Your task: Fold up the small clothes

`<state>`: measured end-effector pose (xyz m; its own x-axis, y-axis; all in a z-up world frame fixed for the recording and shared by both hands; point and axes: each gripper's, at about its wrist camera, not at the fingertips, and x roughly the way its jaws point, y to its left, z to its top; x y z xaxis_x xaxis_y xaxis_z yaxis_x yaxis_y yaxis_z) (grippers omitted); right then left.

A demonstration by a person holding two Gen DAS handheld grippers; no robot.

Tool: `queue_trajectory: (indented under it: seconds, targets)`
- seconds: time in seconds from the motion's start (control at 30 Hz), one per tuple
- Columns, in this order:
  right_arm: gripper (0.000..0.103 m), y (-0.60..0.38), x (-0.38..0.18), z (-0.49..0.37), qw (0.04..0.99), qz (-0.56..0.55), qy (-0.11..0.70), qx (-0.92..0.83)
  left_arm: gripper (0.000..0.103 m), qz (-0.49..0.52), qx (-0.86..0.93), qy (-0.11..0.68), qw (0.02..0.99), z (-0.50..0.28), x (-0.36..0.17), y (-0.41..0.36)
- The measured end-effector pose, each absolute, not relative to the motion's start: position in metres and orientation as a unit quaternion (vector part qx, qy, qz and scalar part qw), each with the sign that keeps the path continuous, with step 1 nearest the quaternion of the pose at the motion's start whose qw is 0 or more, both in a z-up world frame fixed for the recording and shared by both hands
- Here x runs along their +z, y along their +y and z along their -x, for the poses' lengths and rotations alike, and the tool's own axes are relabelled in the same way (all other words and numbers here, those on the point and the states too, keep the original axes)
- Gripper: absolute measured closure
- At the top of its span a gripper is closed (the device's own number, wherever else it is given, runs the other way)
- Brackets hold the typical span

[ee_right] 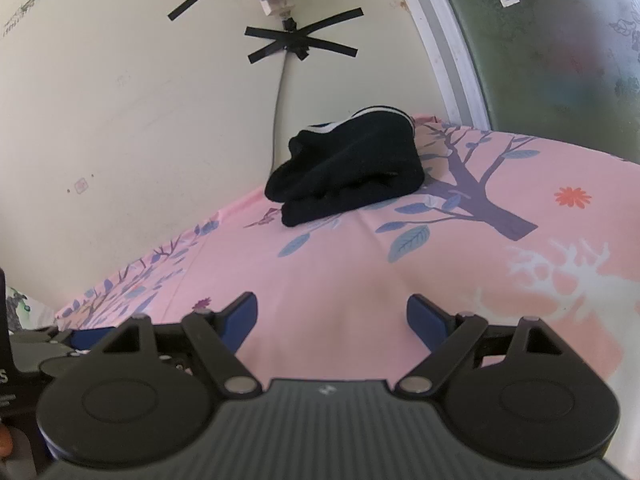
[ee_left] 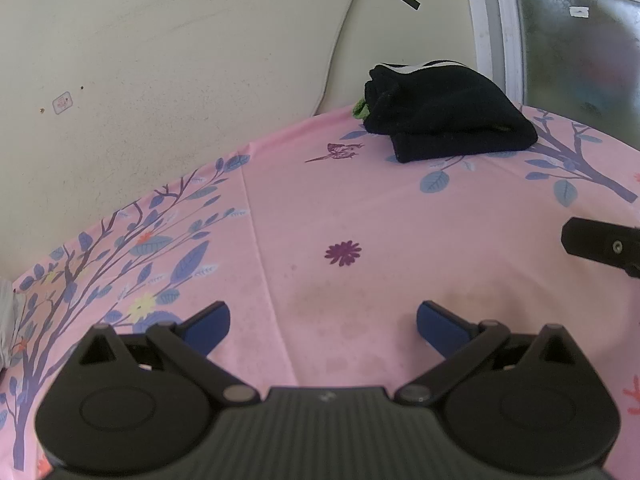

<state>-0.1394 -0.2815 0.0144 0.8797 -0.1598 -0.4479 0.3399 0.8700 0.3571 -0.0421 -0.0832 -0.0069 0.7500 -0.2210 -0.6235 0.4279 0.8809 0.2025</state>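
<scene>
Left gripper (ee_left: pixel 323 322), right gripper (ee_right: pixel 331 316): agape, empty.

the folded black garment (ee_right: pixel 348 170) is looking like thick, soft knit cloth, matt and slightly fuzzy, with a white ribbed trim. the pink sheet (ee_left: pixel 360 208) under it is showing as thin smooth printed fabric, faintly creased and stained in patches. the left gripper (ee_left: pixel 323 324) and right gripper (ee_right: pixel 331 320) are appearing as matt black plastic with ridged housings, dull metal pivot pins and smooth blue pads (ee_right: pixel 240 318). the wall (ee_left: pixel 160 80) is reading as chalky, scuffed paint. the tape strips (ee_right: pixel 300 42) are looking slightly glossy, and the window glass (ee_right: pixel 560 60) frosted and patterned.
</scene>
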Motion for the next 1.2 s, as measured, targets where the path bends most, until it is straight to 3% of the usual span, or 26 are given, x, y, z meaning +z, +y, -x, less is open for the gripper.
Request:
queue_trajectory:
  seconds: [1.2]
  targets:
    - [0.016, -0.2831, 0.0150, 0.1402, 0.943, -0.226, 0.199, -0.139, 0.000, -0.170, -0.175, 0.301, 0.922, 0.0448, -0.0051, -0.0838]
